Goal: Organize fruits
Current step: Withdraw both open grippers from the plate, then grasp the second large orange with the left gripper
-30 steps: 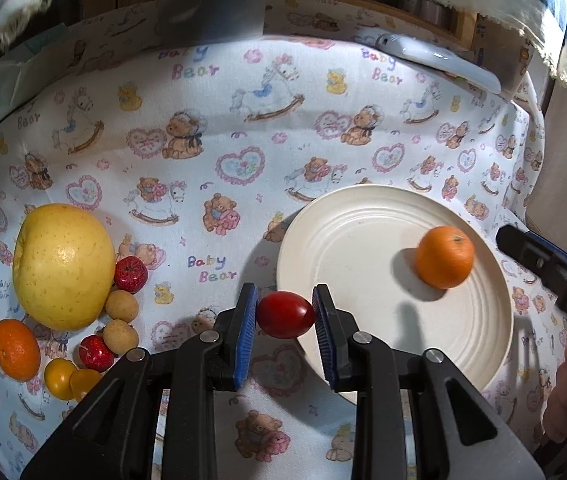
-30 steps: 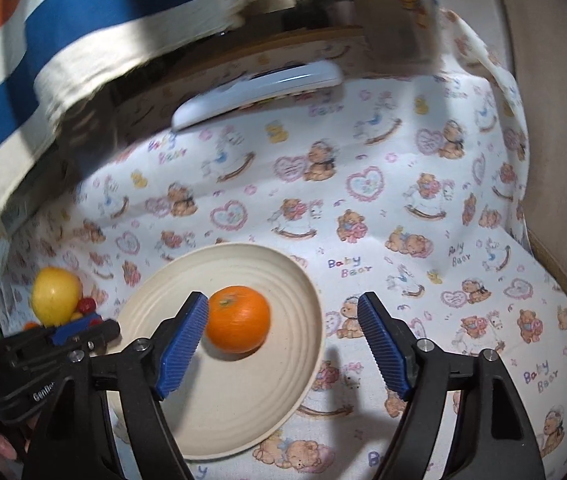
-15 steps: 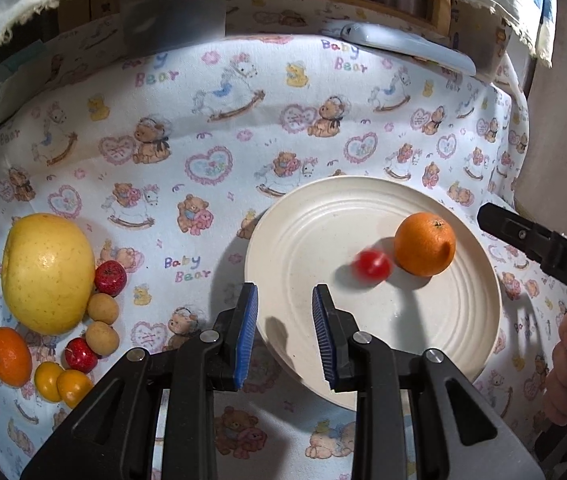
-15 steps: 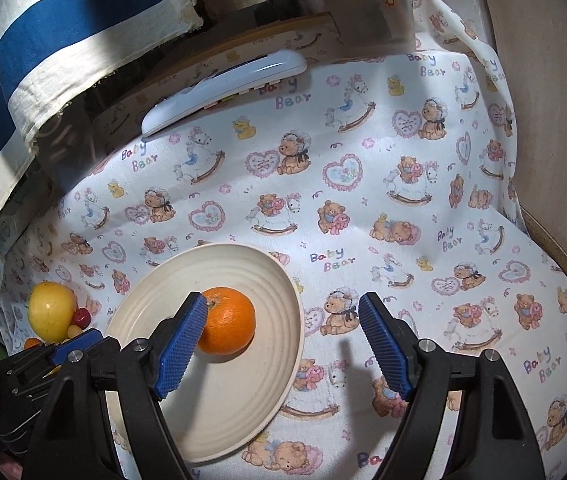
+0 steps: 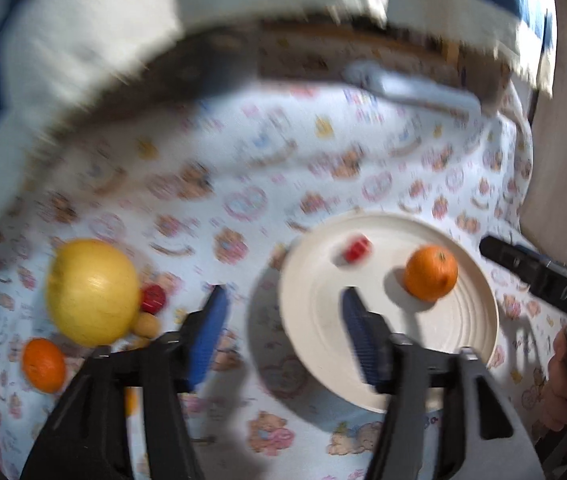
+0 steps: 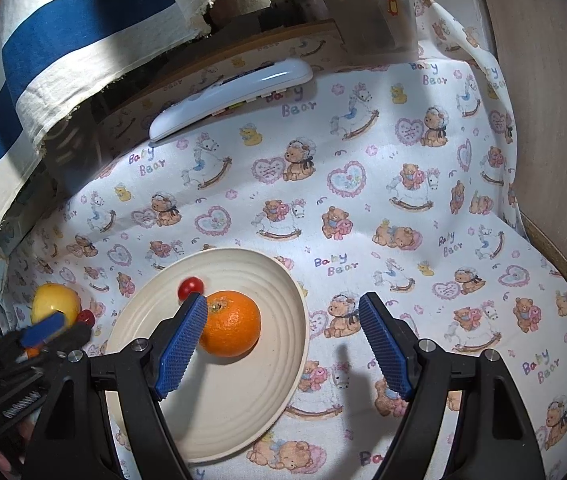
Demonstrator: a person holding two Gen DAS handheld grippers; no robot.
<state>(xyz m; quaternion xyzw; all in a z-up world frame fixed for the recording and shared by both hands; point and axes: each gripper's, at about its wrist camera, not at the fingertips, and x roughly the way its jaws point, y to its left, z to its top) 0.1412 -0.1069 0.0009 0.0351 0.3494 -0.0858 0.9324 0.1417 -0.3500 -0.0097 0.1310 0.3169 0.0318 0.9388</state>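
Note:
A cream plate [image 5: 363, 380] [image 6: 223, 400] lies on the teddy-bear cloth with an orange [image 5: 431, 274] [image 6: 229, 328] and a small red tomato [image 5: 357, 249] [image 6: 190, 286] on it, a little apart. My left gripper [image 5: 285, 332] hovers above the plate's near left rim; its jaws are opening and nothing is between them. To its left lie a big yellow fruit [image 5: 91, 292], a small red fruit [image 5: 153, 298], a tan one [image 5: 147, 325] and a second orange [image 5: 43, 364]. My right gripper [image 6: 283, 344] stands open over the plate's right edge, its left finger beside the orange.
A white remote [image 6: 231, 98] lies at the cloth's far edge below a striped hanging cloth [image 6: 63, 40]. A wooden panel [image 6: 555, 120] borders the right side. In the left wrist view, which is blurred, a hand [image 5: 563, 380] holds the right gripper.
The left gripper let go of the red tomato, which now lies on the plate near the orange. Its jaws have since spread wide and it has lifted. The right gripper has stayed put.

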